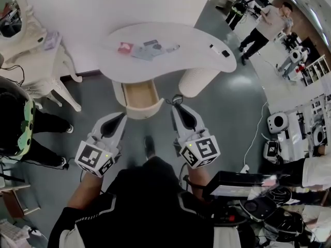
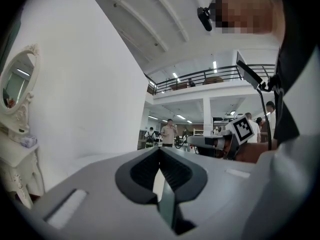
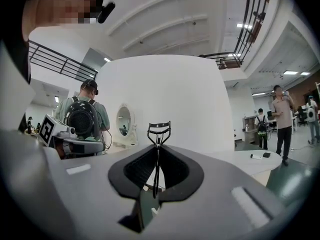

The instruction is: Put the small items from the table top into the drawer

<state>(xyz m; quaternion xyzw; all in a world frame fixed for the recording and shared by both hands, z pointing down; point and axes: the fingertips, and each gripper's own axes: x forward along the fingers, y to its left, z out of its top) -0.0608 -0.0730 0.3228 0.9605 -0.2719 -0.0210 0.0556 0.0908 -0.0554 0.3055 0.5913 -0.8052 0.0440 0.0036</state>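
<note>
A white curved table (image 1: 196, 50) stands ahead with small items on it: a red card (image 1: 124, 47), a grey-blue packet (image 1: 147, 49), a thin white piece (image 1: 213, 47) and a small black piece (image 1: 225, 53). Under its front the wooden drawer (image 1: 139, 98) is pulled open. My right gripper (image 1: 176, 106) (image 3: 156, 151) is shut on a black eyelash curler (image 3: 158, 134), whose head sticks up past the jaw tips. My left gripper (image 1: 121, 117) (image 2: 160, 156) is shut and holds nothing. Both grippers hover in front of the drawer, short of the table.
A white vanity with an oval mirror (image 1: 20, 30) stands at the left, with a seated person in black (image 1: 15, 123) beside it. Several people (image 1: 269, 25) stand at the back right. Machines and a white cable (image 1: 258, 133) lie on the floor at the right.
</note>
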